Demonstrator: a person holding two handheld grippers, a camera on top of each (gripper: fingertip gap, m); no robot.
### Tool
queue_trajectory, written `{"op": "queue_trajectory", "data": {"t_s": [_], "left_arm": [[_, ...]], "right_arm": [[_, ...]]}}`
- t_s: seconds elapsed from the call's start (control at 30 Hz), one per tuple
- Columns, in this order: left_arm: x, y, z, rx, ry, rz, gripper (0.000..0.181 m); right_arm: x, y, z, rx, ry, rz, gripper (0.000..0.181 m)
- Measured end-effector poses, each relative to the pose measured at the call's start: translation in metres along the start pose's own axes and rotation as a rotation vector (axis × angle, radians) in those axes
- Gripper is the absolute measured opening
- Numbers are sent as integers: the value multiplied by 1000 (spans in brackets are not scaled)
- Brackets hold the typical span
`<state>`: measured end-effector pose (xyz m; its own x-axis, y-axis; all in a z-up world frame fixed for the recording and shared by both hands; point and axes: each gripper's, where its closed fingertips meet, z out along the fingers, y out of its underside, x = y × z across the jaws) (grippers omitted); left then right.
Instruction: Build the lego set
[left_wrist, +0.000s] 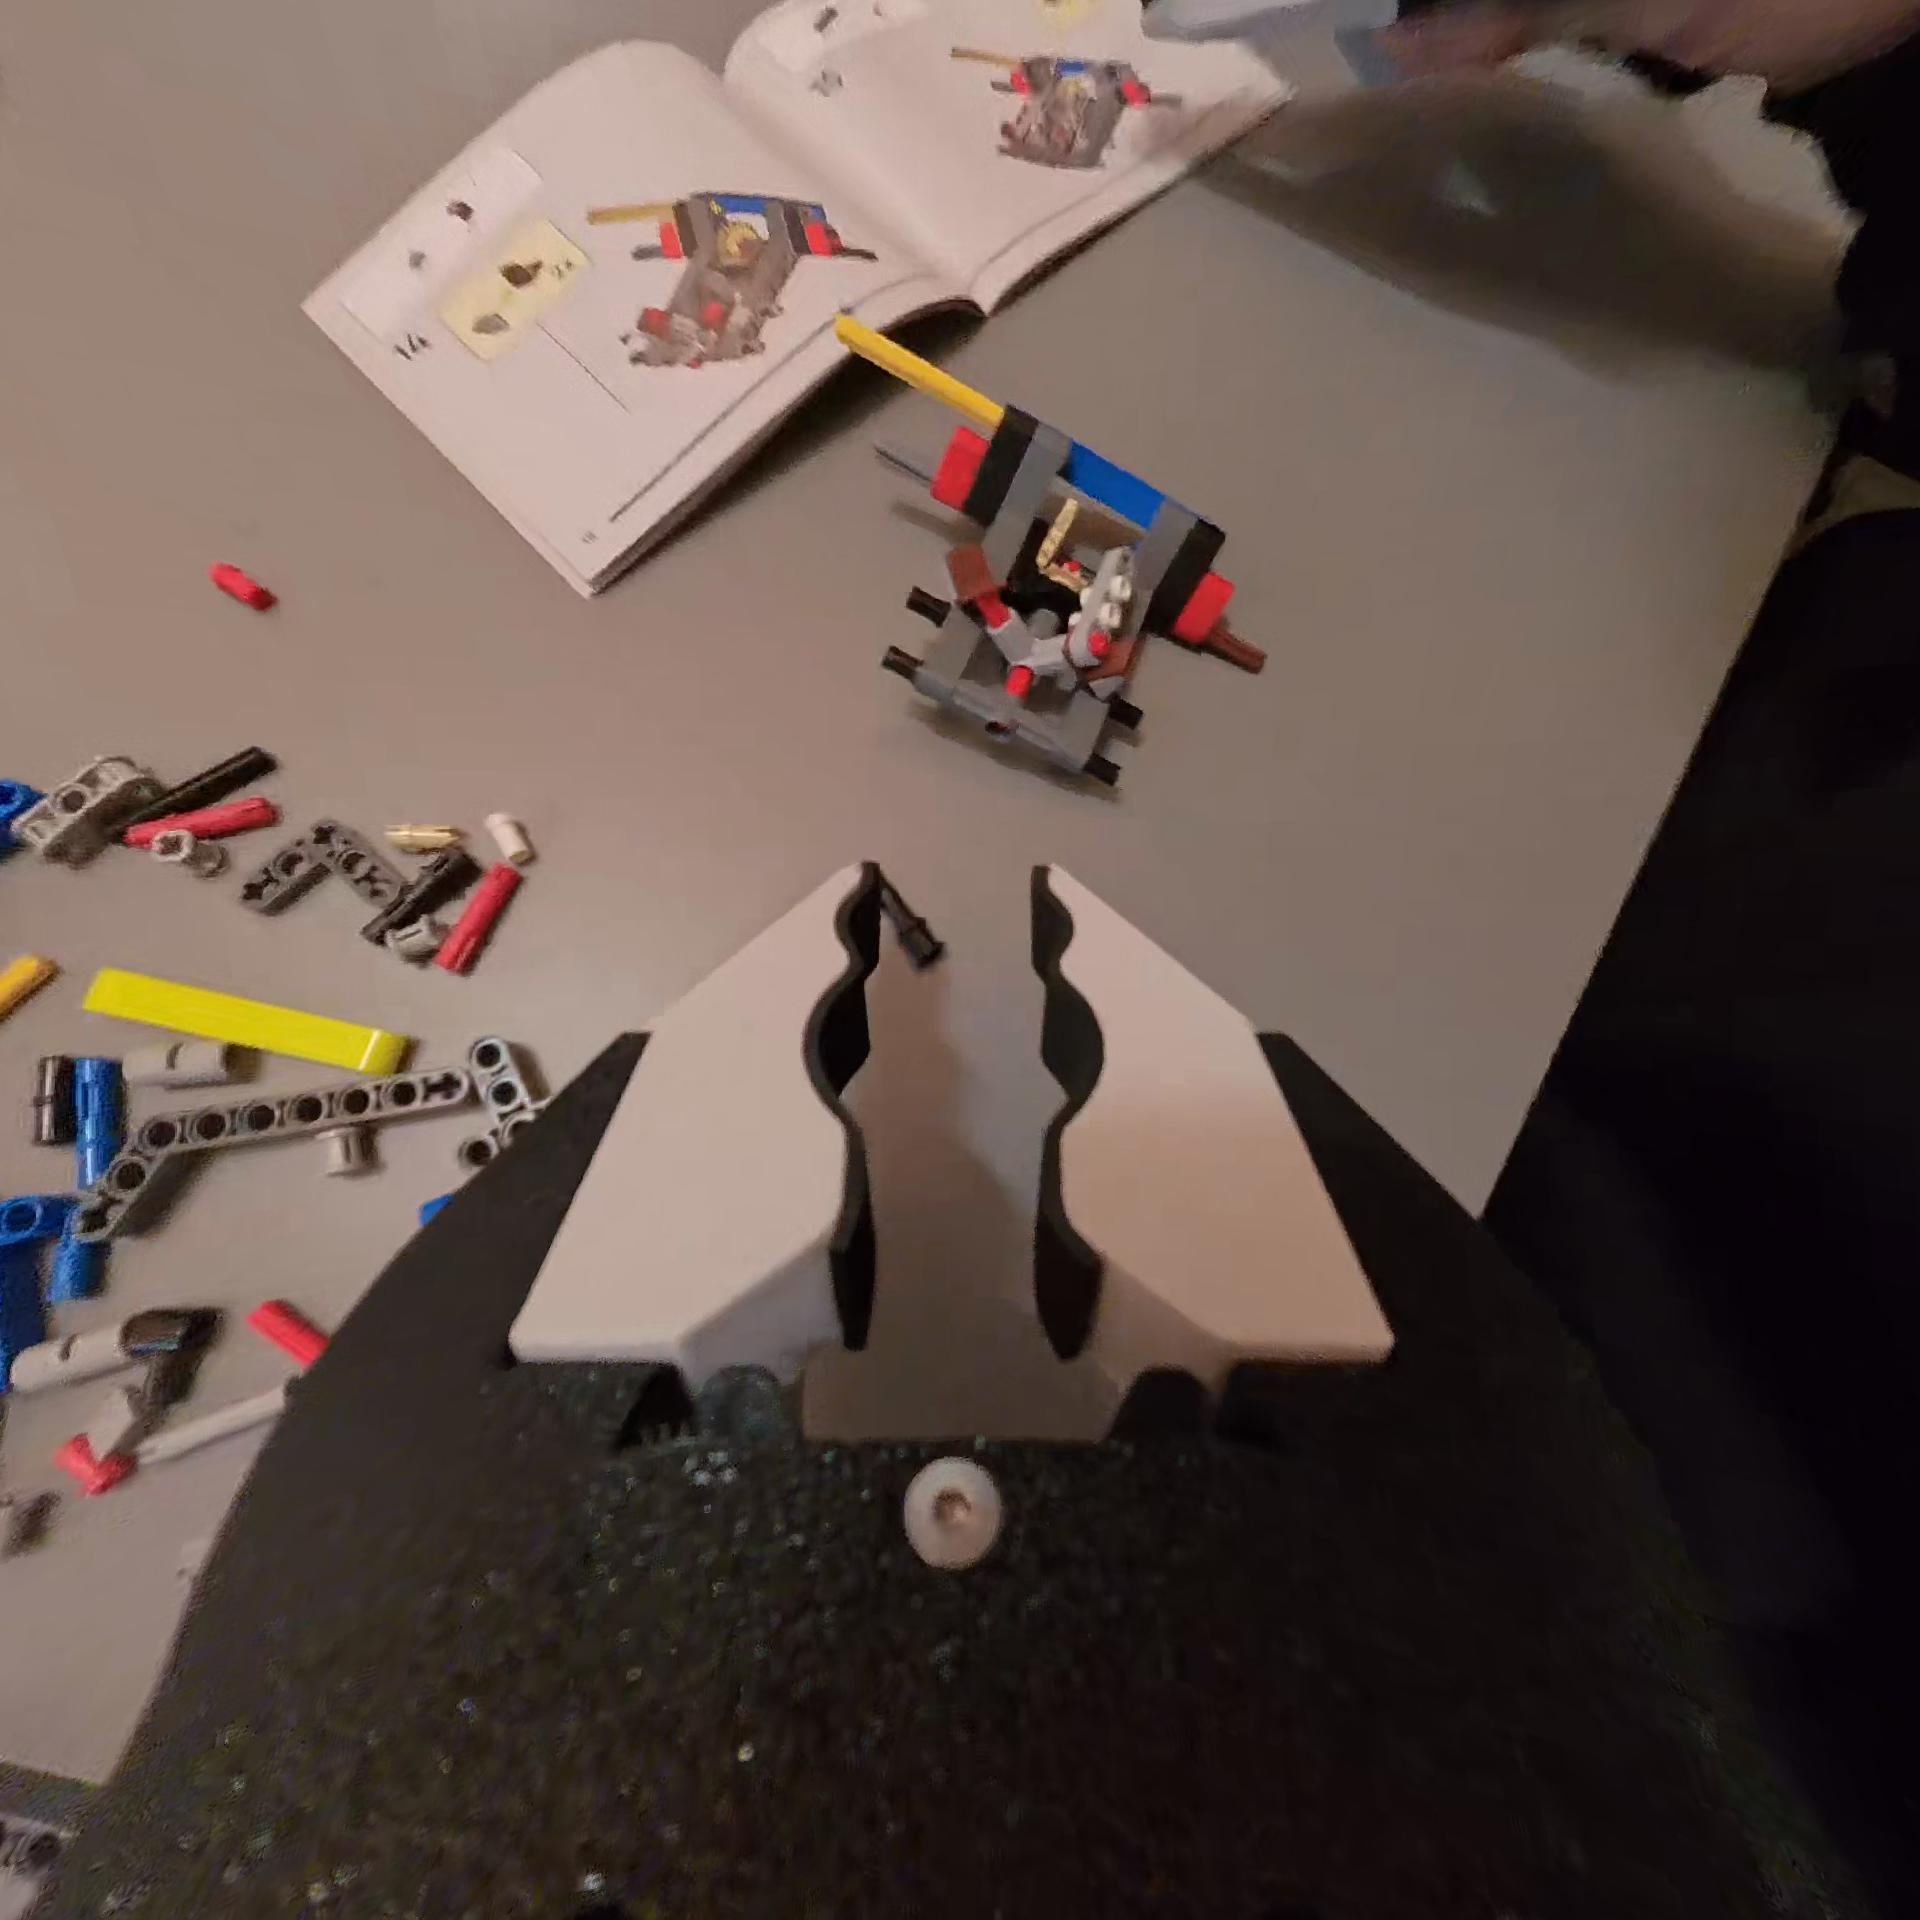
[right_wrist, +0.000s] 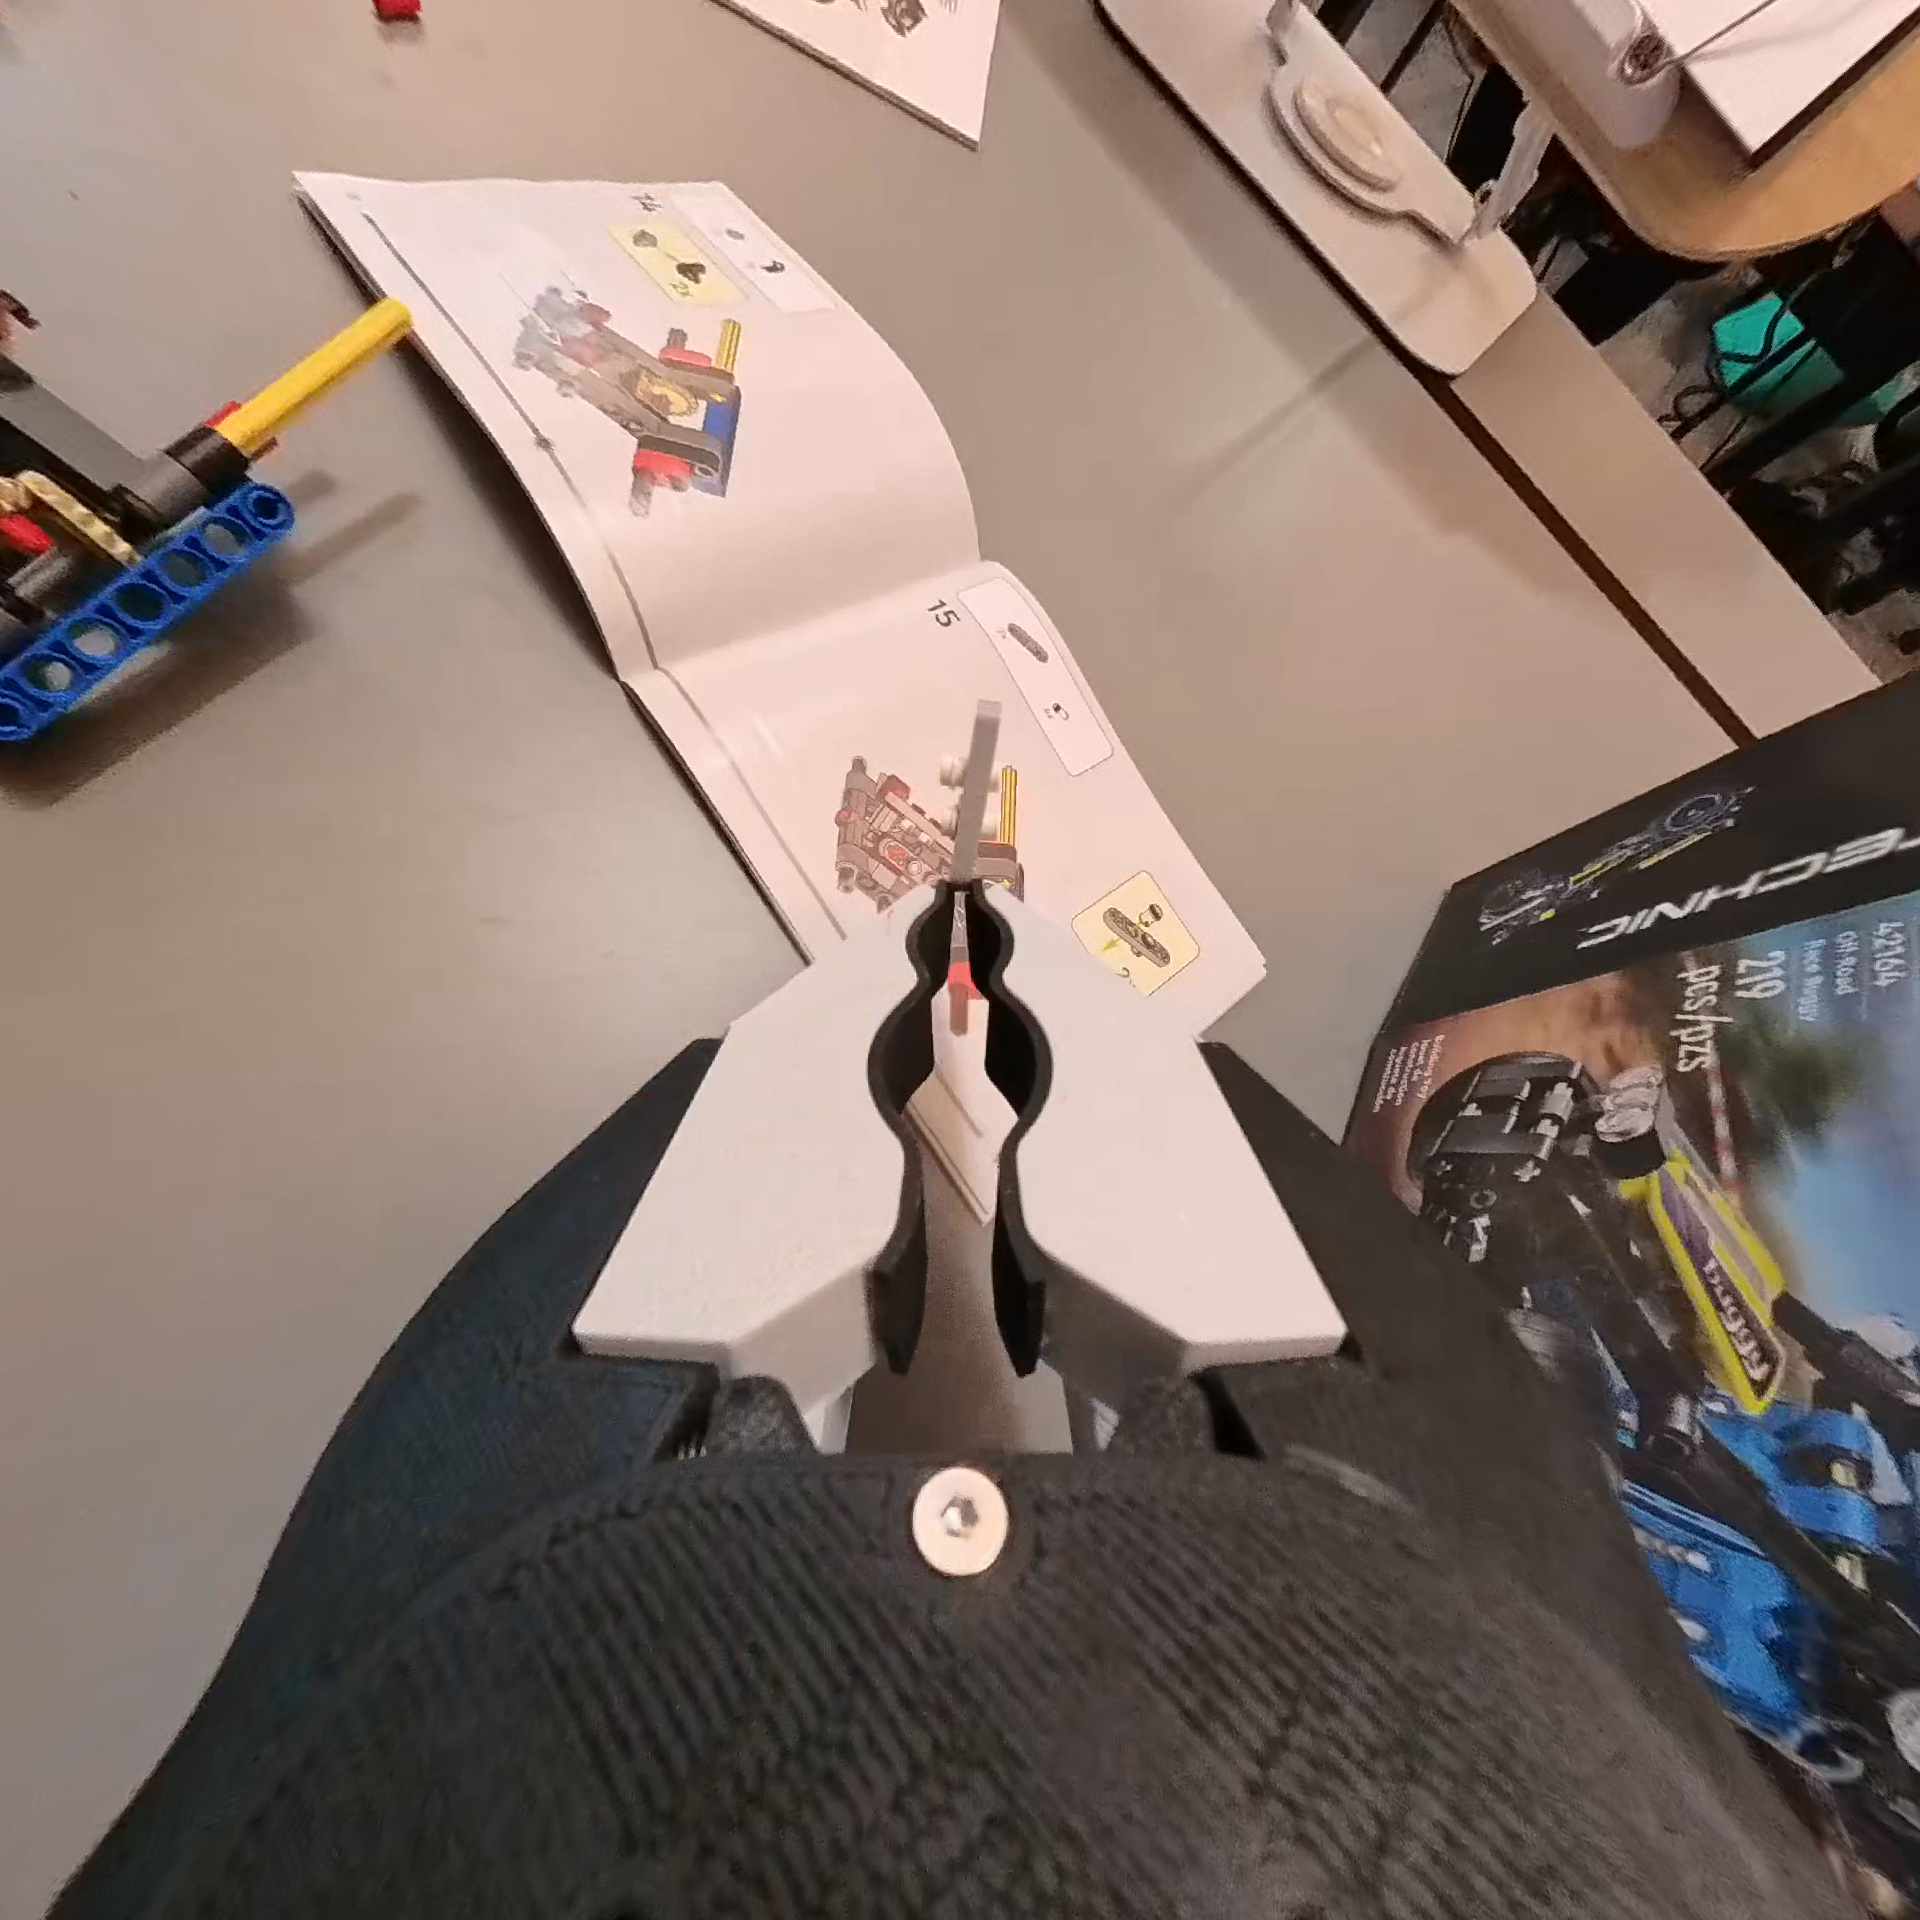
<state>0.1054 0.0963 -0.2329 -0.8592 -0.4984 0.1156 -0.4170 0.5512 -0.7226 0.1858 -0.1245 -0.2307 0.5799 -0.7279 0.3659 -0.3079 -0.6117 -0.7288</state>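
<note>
The partly built model (left_wrist: 1070, 592) stands on the grey table with a yellow axle, a blue beam and red bushes. It also shows at the left edge of the right wrist view (right_wrist: 125, 540). My left gripper (left_wrist: 954, 883) is open and empty, low over the table in front of the model. A small black pin (left_wrist: 910, 921) lies just by its left fingertip. My right gripper (right_wrist: 961, 896) is shut on a thin grey beam (right_wrist: 982, 800), seen edge-on, with pale pins in it and a red part behind the tips. It is held above the open instruction booklet (right_wrist: 779, 468).
Loose parts lie at the left: a yellow beam (left_wrist: 249, 1018), a long grey angled beam (left_wrist: 291, 1117) and a red pin (left_wrist: 241, 584). The booklet (left_wrist: 727, 260) lies behind the model. The set's box (right_wrist: 1662, 1143) stands at the right. The table edge (left_wrist: 1621, 935) runs along the right. The gap from one gripper's tips to the other's is roughly 25 cm.
</note>
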Motion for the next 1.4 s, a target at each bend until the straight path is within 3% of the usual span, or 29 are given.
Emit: {"op": "queue_trajectory", "data": {"t_s": [0.07,0.17,0.37,0.53,0.63,0.7,0.8,1.0,1.4], "left_arm": [[-5,6,10,-58,-80,28,23],[-16,12,19,-112,-144,69,2],[-62,10,15,-71,-260,-8,2],[-71,2,11,-20,-212,-56,3],[-65,-38,8,124,-164,-38,0],[-60,-62,19,158,-112,9,0],[-71,-74,50,92,-107,51,0],[-80,-60,84,-36,-82,47,0],[-86,-56,84,-42,-133,52,0]], "right_arm": [[-1,1,5,-7,-11,9,0],[-2,1,9,-19,-27,19,1],[1,13,1,-71,-5,-15,1],[-1,27,-1,-107,13,-26,1],[1,31,1,-125,19,-35,0],[3,31,3,-128,20,-37,0],[5,29,7,-133,28,-55,0],[10,27,13,-139,45,-92,0],[13,23,20,-97,53,-108,0]]}}
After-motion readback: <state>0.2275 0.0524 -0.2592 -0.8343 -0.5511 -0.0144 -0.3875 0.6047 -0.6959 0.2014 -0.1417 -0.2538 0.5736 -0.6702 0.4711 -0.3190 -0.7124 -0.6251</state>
